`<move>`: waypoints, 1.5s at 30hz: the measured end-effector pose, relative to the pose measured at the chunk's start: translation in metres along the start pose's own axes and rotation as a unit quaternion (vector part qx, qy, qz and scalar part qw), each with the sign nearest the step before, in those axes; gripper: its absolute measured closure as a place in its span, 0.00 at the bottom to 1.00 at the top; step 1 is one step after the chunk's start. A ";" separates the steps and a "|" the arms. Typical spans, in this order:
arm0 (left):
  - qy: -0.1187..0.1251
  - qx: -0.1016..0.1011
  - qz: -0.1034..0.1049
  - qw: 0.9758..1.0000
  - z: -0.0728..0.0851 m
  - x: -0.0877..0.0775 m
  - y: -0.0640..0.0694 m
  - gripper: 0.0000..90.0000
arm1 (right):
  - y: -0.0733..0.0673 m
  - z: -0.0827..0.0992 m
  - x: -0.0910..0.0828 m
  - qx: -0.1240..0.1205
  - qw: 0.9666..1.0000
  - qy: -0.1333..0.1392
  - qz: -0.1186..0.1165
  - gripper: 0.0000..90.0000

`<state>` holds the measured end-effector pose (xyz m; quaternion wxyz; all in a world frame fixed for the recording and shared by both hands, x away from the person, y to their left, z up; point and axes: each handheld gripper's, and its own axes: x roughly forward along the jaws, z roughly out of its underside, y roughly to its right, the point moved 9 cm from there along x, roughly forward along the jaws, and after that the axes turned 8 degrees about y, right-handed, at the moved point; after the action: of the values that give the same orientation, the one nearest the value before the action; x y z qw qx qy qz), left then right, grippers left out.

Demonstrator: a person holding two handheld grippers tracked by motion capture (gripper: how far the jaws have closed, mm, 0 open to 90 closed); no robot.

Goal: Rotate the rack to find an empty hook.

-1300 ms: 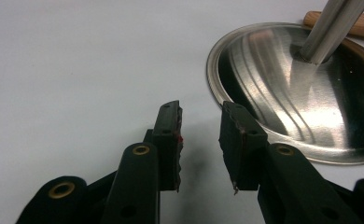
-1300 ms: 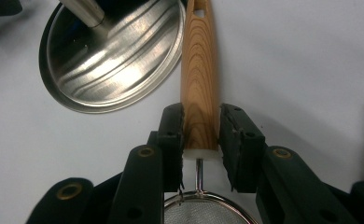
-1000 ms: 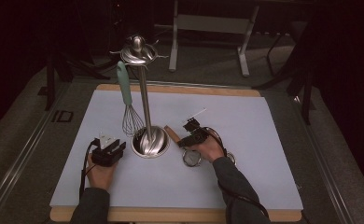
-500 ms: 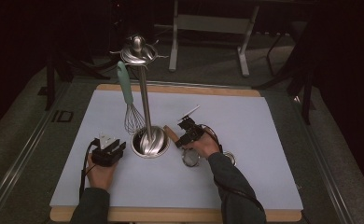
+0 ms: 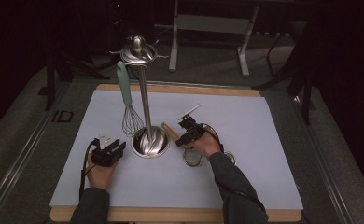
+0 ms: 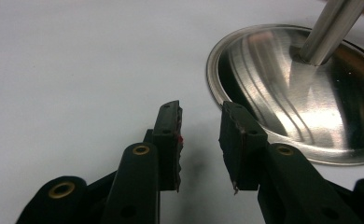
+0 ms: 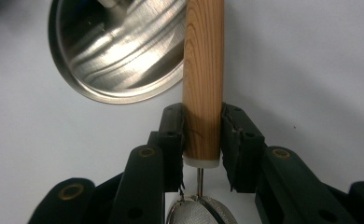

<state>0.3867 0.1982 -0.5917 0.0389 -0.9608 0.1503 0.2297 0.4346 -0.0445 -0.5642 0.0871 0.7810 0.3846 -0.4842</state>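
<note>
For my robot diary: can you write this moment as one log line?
right tool: just closed on strainer's wooden handle | left tool: open, empty, beside stand base | whisk: hanging

Mat (image 5: pixel 245 140): pale lavender-white, plain, unpatterned. Board (image 5: pixel 171 215) showing at the mat's near and far edges: light wood tone. Utensil stand (image 5: pixel 145 116): polished silver steel, with curved bright reflection bands across its round base. Whisk (image 5: pixel 129 109): mint-green handle, silver wires. Strainer handle (image 7: pixel 202 79): honey-brown wood with fine lengthwise grain, white collar at its end; the mesh below is silver. Left gripper (image 6: pixel 199 140) and right gripper (image 7: pixel 202 144): black jaws, brass-coloured rivets.
</note>
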 end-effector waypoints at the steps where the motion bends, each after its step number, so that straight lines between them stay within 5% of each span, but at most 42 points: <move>1: 0.000 0.000 0.000 1.000 0.000 0.000 0.000 0.76 | 0.000 0.000 -0.002 0.001 1.000 0.003 -0.001 0.78; 19: 0.000 0.001 -0.002 1.000 0.000 0.000 0.000 0.76 | -0.008 -0.006 -0.031 -0.014 0.997 0.076 -0.021 0.79; 45: -0.001 0.003 -0.002 1.000 0.000 0.000 0.000 0.76 | -0.024 -0.009 -0.070 -0.044 0.989 0.137 -0.044 0.79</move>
<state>0.3867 0.1978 -0.5919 0.0423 -0.9609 0.1485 0.2298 0.4076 -0.0593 -0.4967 0.0469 0.8175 0.4480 -0.3588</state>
